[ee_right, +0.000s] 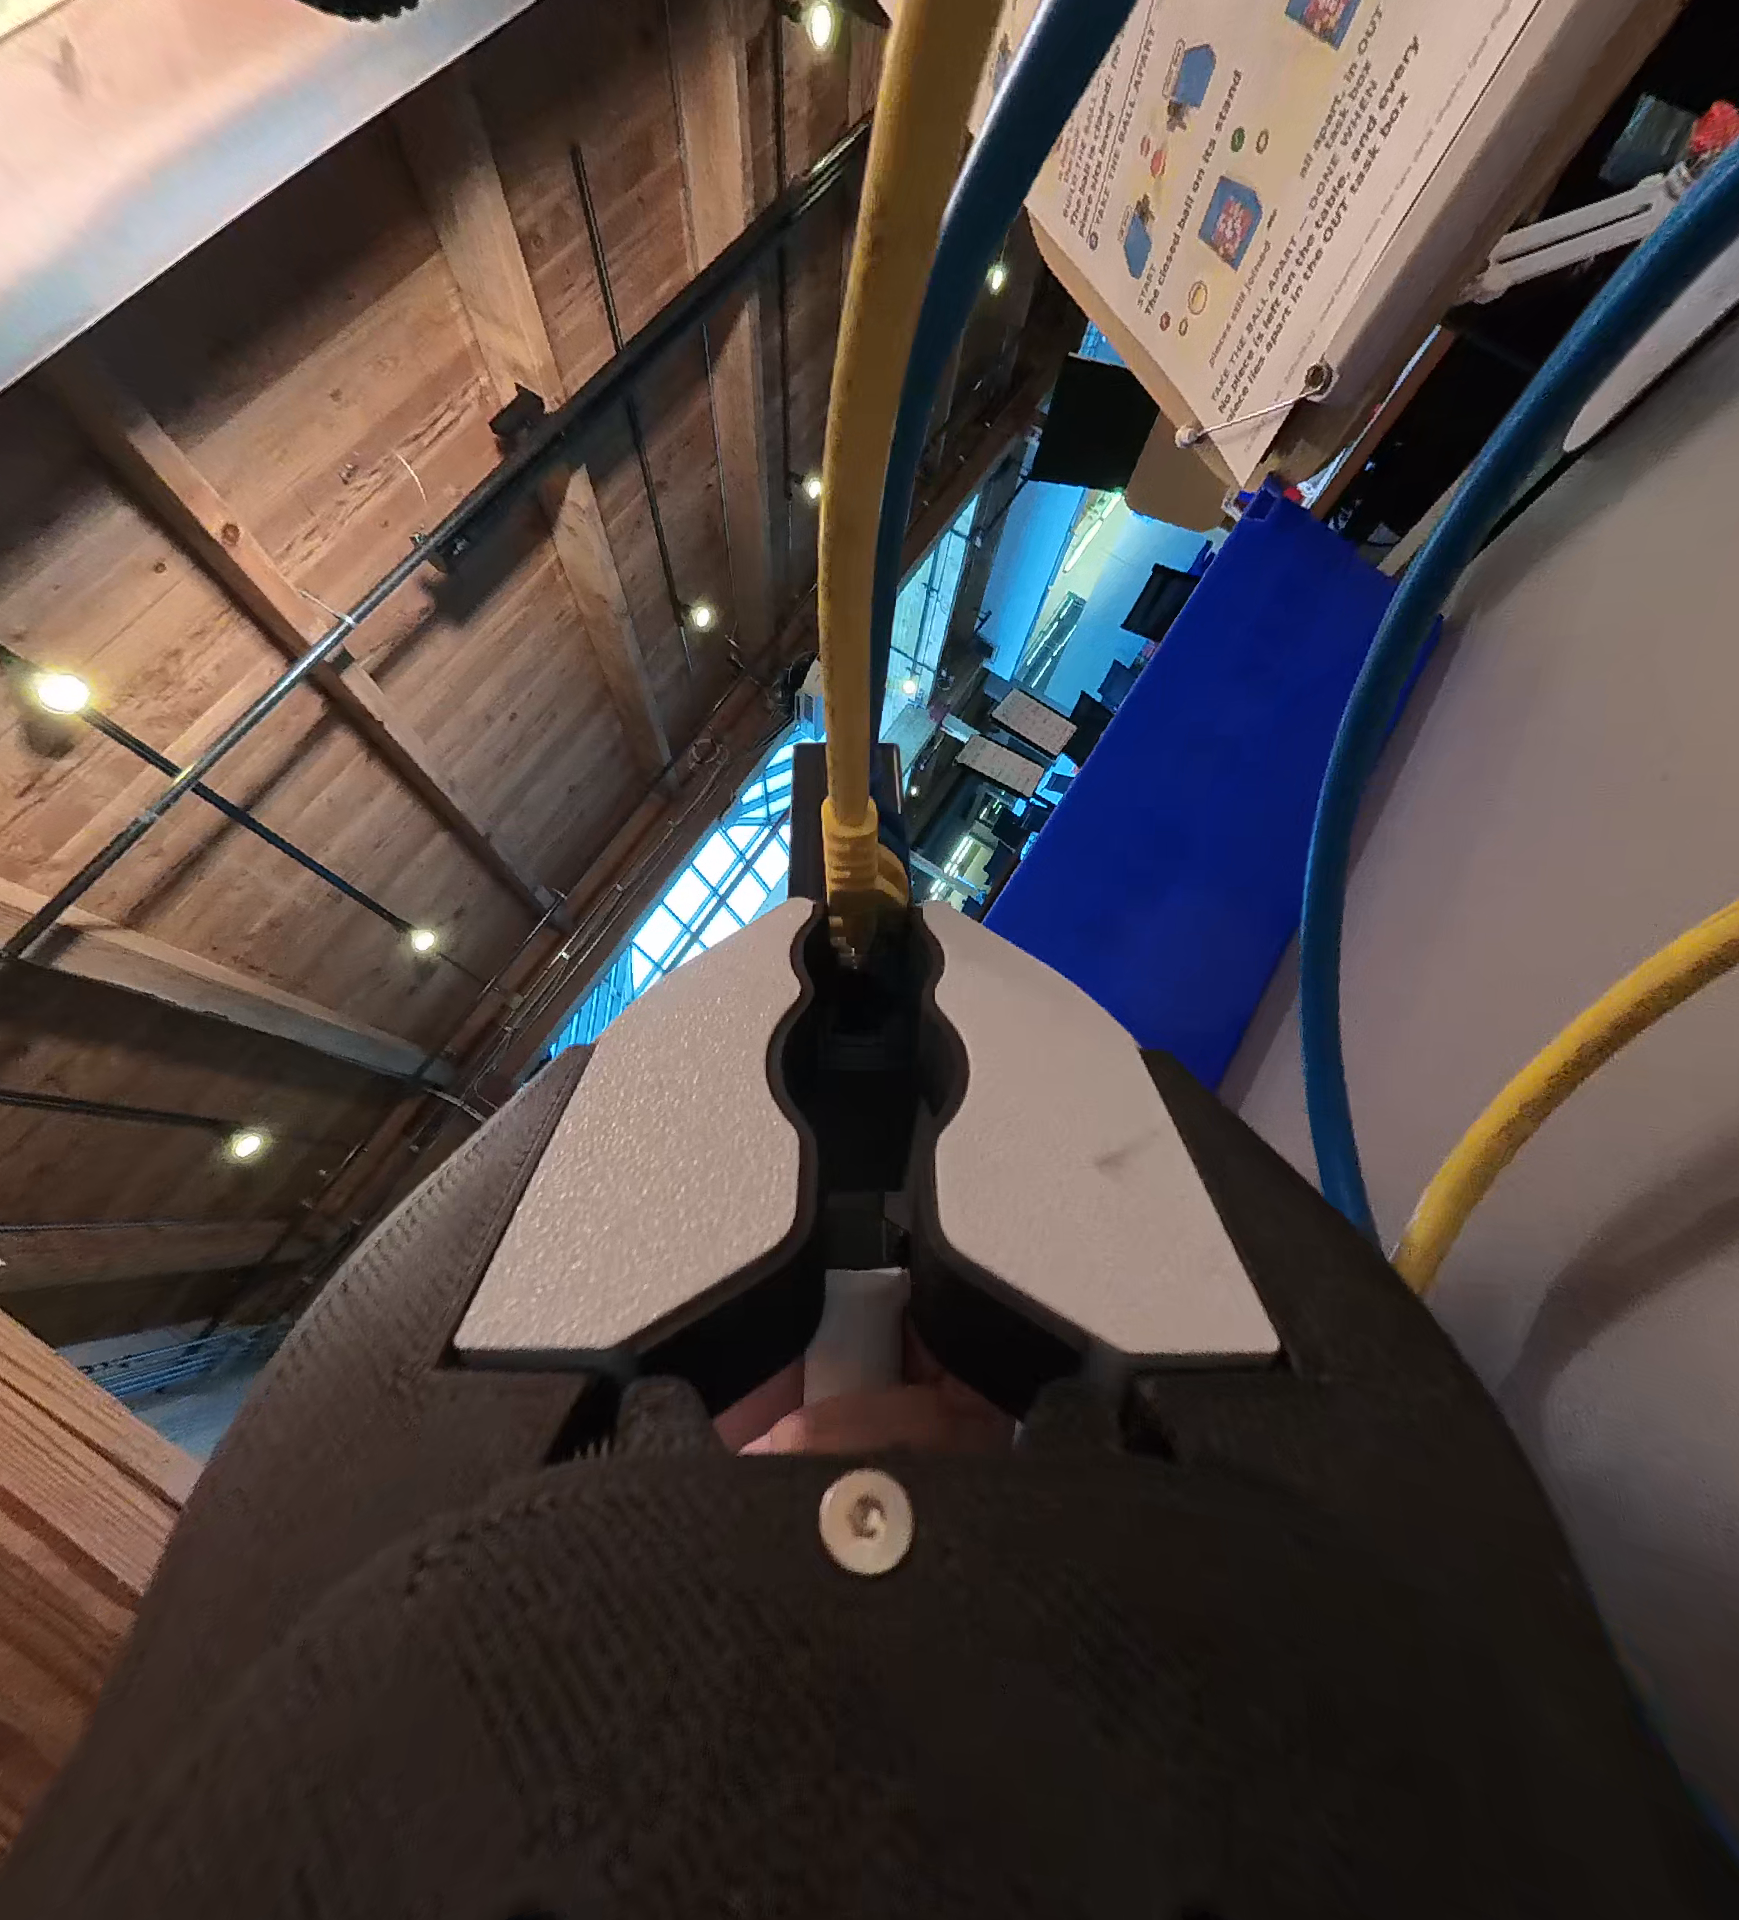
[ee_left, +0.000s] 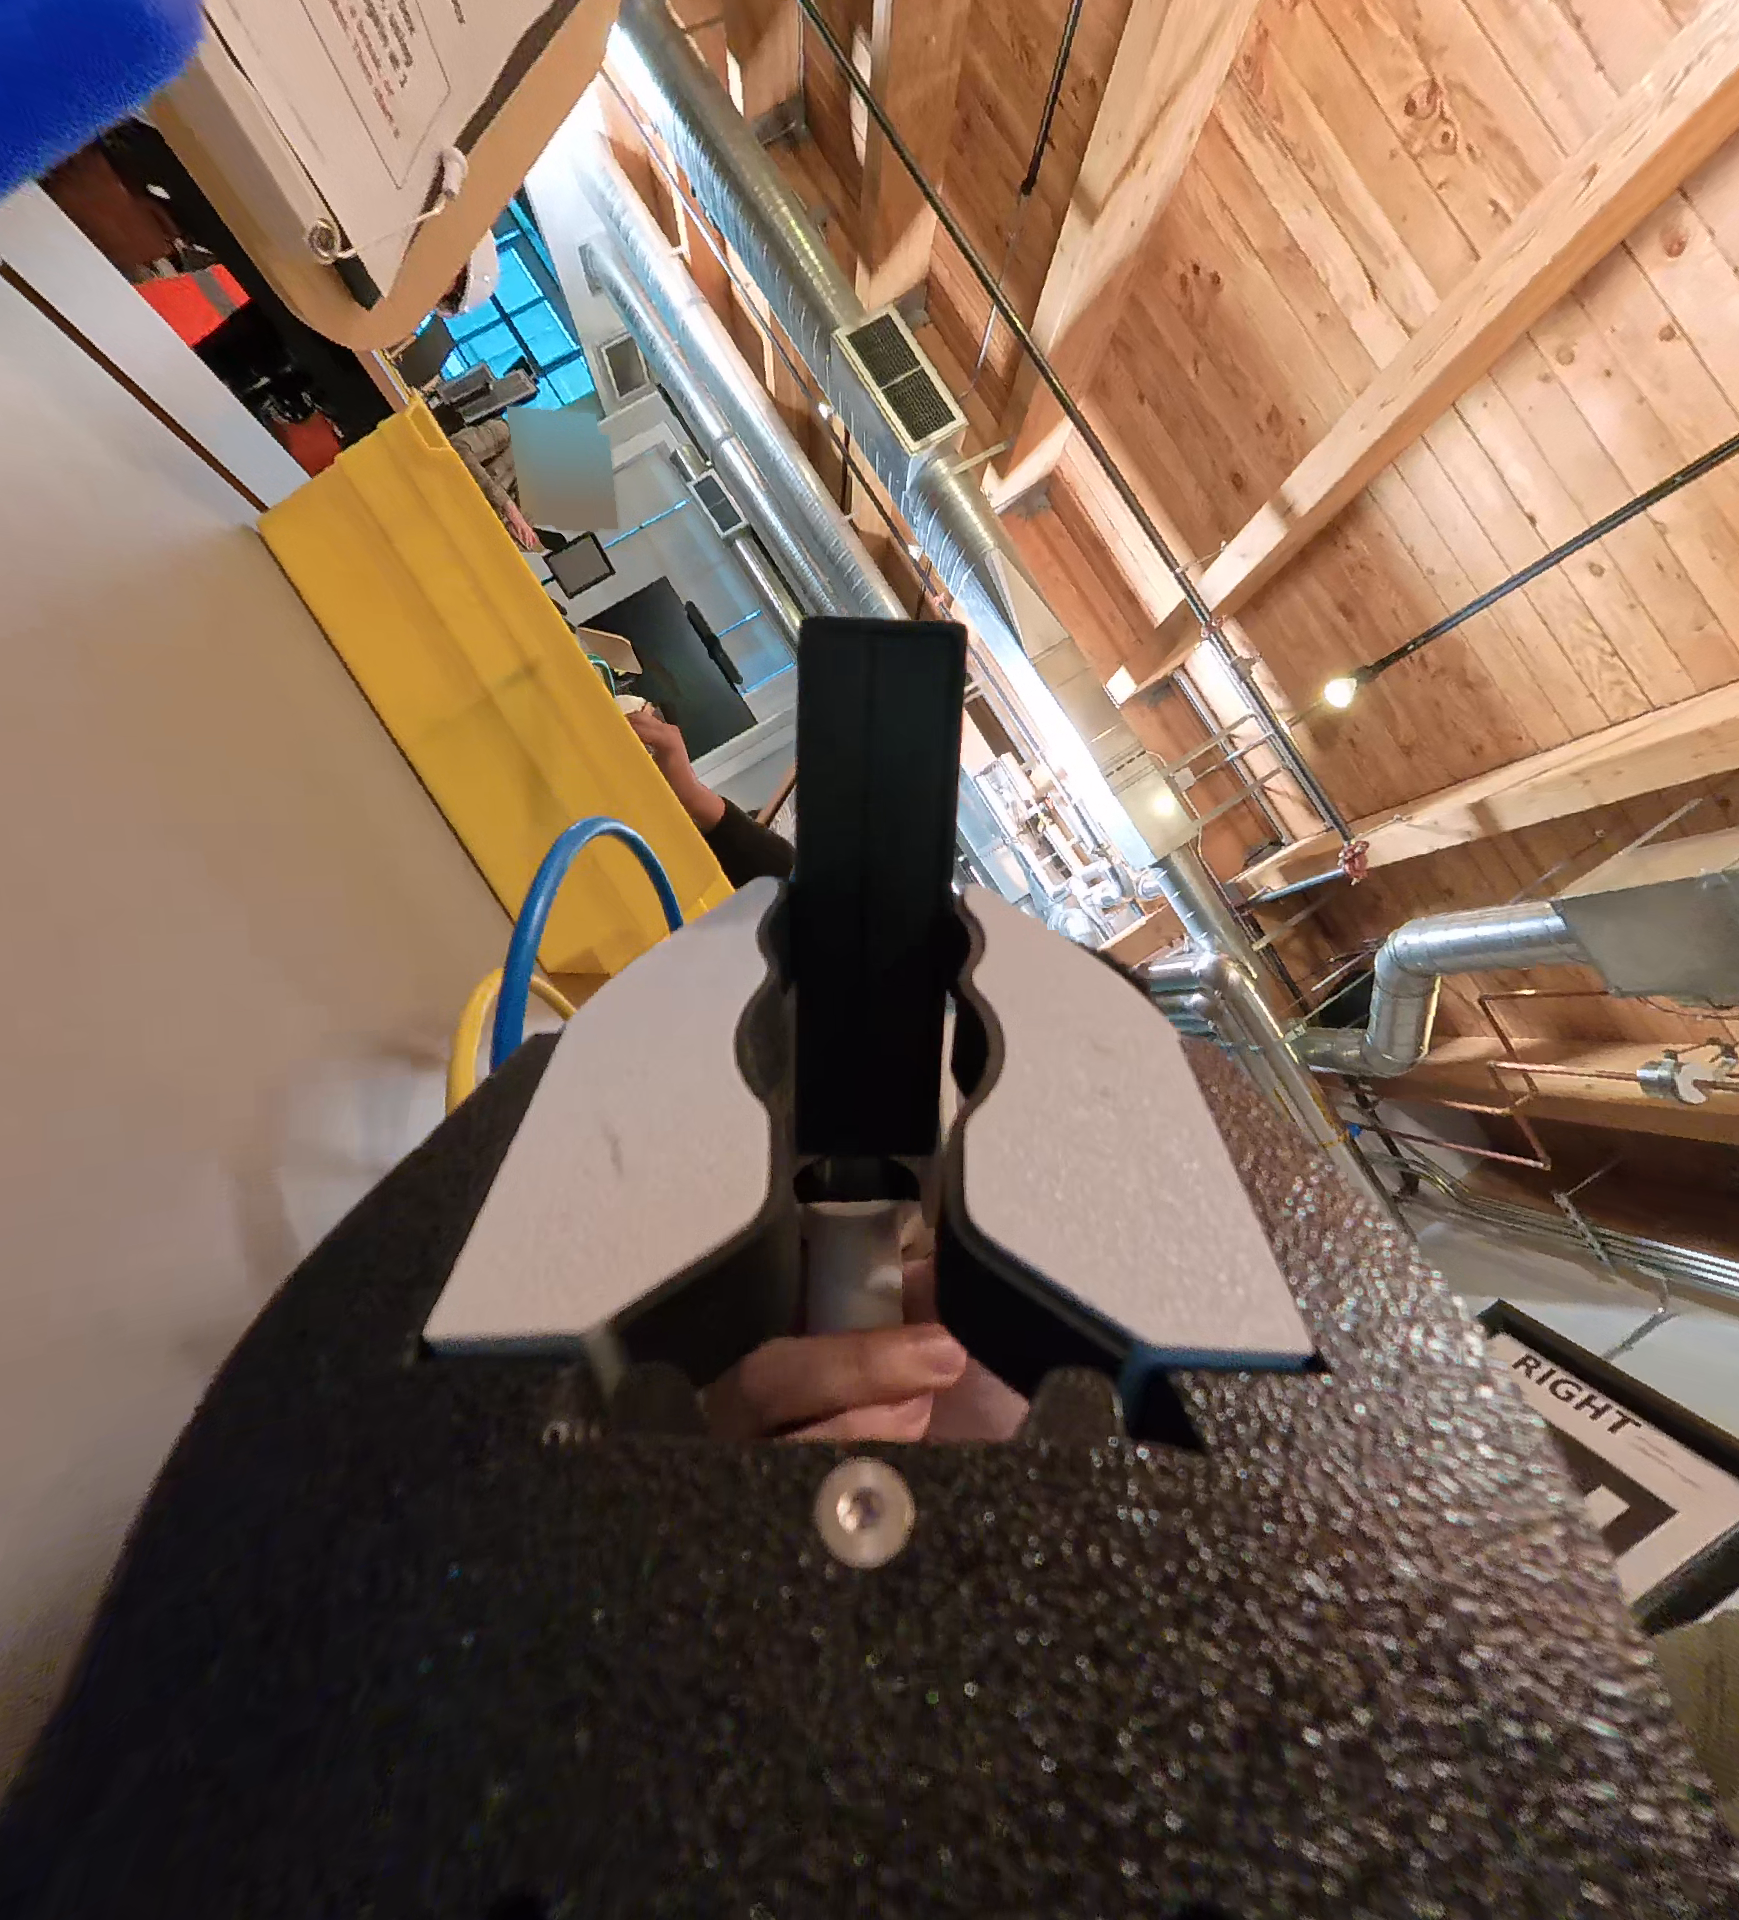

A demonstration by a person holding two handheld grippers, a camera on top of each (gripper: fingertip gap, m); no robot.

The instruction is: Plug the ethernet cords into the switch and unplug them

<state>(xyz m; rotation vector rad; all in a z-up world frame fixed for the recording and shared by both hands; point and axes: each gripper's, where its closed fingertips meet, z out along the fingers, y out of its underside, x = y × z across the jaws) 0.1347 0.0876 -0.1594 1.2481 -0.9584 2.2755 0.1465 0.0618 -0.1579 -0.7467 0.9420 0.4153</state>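
In the left wrist view my left gripper (ee_left: pixel 875 940) is shut on a narrow black box, the switch (ee_left: pixel 880 790), which sticks out past the fingertips. A blue cord (ee_left: pixel 590 862) and a yellow cord (ee_left: pixel 475 1023) loop over the white table (ee_left: pixel 65 779) to its left. In the right wrist view my right gripper (ee_right: pixel 860 925) is shut on the yellow cord's plug (ee_right: pixel 852 868). The yellow cord (ee_right: pixel 870 416) runs up out of view, with a blue cord (ee_right: pixel 932 436) beside it. A black edge of the switch (ee_right: pixel 805 821) shows just behind the plug. Whether the plug sits in a port is hidden.
Both views are tilted towards the wooden ceiling. A yellow bin (ee_left: pixel 491 665) stands on the table beyond the cords. A blue bin (ee_right: pixel 1208 779) and a cardboard box with a printed sheet (ee_right: pixel 1280 197) stand at the right. More blue cord (ee_right: pixel 1364 831) and yellow cord (ee_right: pixel 1571 1049) loop there.
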